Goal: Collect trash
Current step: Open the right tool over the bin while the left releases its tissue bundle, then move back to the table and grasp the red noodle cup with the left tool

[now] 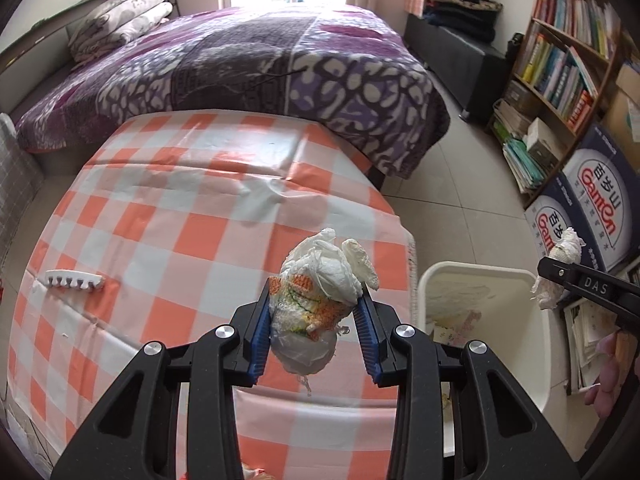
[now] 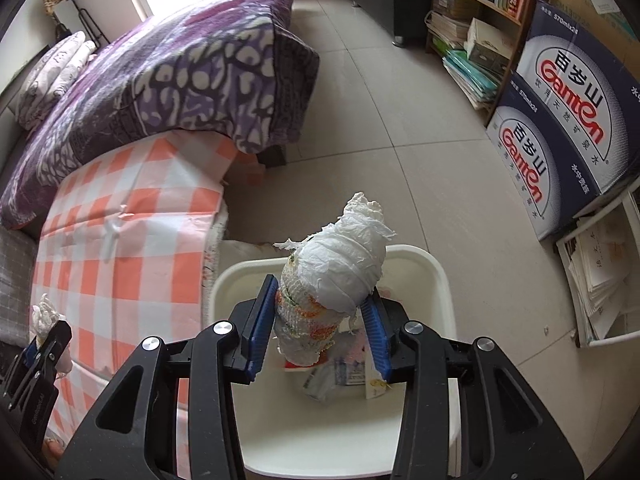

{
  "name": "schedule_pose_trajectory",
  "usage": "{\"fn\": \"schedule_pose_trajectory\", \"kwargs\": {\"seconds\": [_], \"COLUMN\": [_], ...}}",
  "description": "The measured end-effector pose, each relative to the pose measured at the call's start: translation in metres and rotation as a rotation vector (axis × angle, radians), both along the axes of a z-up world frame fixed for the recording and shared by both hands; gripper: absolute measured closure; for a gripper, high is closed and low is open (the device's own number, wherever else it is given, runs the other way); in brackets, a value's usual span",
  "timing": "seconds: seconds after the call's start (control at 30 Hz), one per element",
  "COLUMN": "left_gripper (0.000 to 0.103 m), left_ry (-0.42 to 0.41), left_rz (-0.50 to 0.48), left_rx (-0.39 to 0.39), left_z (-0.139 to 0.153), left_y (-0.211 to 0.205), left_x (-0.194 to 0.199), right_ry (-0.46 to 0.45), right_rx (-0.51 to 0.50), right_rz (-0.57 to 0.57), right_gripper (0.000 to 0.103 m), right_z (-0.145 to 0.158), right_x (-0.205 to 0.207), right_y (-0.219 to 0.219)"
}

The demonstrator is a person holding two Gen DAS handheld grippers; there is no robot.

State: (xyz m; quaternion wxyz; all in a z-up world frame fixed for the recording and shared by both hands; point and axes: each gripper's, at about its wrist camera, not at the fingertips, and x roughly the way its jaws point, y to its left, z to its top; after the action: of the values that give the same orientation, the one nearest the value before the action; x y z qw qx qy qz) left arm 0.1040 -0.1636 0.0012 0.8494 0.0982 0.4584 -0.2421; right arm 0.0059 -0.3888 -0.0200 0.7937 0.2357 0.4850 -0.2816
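My left gripper (image 1: pixel 316 312) is shut on a crumpled tissue wad (image 1: pixel 320 280), white with orange and yellow print, held above the checked table (image 1: pixel 160 220) near its right edge. My right gripper (image 2: pixel 320 316) is shut on a second crumpled tissue wad (image 2: pixel 340 268), held directly above the white trash bin (image 2: pixel 436 272). The bin holds paper scraps and wrappers (image 2: pixel 340 376). In the left wrist view the bin (image 1: pixel 516 276) stands on the floor right of the table, with the right gripper and its wad (image 1: pixel 560 264) above its far right side. The left gripper (image 2: pixel 44 332) shows at the right wrist view's left edge.
A white comb-like plastic piece (image 1: pixel 74 280) lies on the table's left side. A bed with a purple blanket (image 1: pixel 240 64) stands behind the table. A bookshelf (image 1: pixel 568 52) and blue Ganten boxes (image 2: pixel 568 96) line the right wall. Stacked papers (image 2: pixel 600 272) lie on a low rack beside the bin.
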Motion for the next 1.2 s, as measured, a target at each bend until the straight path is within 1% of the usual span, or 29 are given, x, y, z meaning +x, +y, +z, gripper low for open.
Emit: {"fn": "schedule_pose_trajectory", "kwargs": {"seconds": [0.13,0.23,0.3,0.37,0.53,0.67,0.8,0.83,0.9,0.97,1.13,1.2], "left_gripper": [0.066,0.066,0.065,0.065,0.065,0.065,0.063,0.062,0.047,0.038,0.034,0.033], "left_ry": [0.002,0.005,0.009,0.010,0.017,0.032,0.041,0.041,0.046,0.048,0.055,0.061], "left_rz": [-0.044,-0.077,-0.100,-0.122,-0.158,-0.187,-0.232,-0.244,-0.265,-0.274,-0.282,-0.274], "left_rx": [0.003,0.005,0.005,0.007,0.008,0.006,-0.003,-0.007,-0.017,-0.022,-0.010,0.000], "left_z": [-0.002,-0.004,-0.006,-0.008,-0.011,-0.014,-0.016,-0.016,-0.017,-0.018,-0.020,-0.020], "left_y": [-0.019,-0.032,-0.041,-0.050,-0.069,-0.084,-0.099,-0.102,-0.107,-0.109,-0.107,-0.101], "left_x": [-0.012,-0.021,-0.027,-0.034,-0.046,-0.056,-0.065,-0.067,-0.072,-0.074,-0.073,-0.070], "right_ry": [0.047,0.052,0.044,0.037,0.022,0.017,0.015,0.013,0.007,0.003,-0.012,-0.019], "right_rx": [0.020,0.023,0.017,0.020,0.043,0.041,0.053,0.055,0.058,0.060,0.074,0.081], "right_rz": [-0.027,-0.049,-0.068,-0.083,-0.121,-0.140,-0.157,-0.162,-0.174,-0.180,-0.193,-0.193], "right_gripper": [0.061,0.051,0.043,0.039,0.037,0.036,0.035,0.034,0.033,0.033,0.026,0.021], "right_z": [-0.006,-0.008,-0.006,-0.006,-0.005,-0.005,-0.006,-0.006,-0.006,-0.006,-0.006,-0.006], "right_x": [-0.009,-0.018,-0.024,-0.028,-0.041,-0.049,-0.056,-0.057,-0.061,-0.062,-0.065,-0.064], "right_y": [-0.013,-0.022,-0.028,-0.033,-0.048,-0.056,-0.064,-0.066,-0.070,-0.073,-0.075,-0.074]}}
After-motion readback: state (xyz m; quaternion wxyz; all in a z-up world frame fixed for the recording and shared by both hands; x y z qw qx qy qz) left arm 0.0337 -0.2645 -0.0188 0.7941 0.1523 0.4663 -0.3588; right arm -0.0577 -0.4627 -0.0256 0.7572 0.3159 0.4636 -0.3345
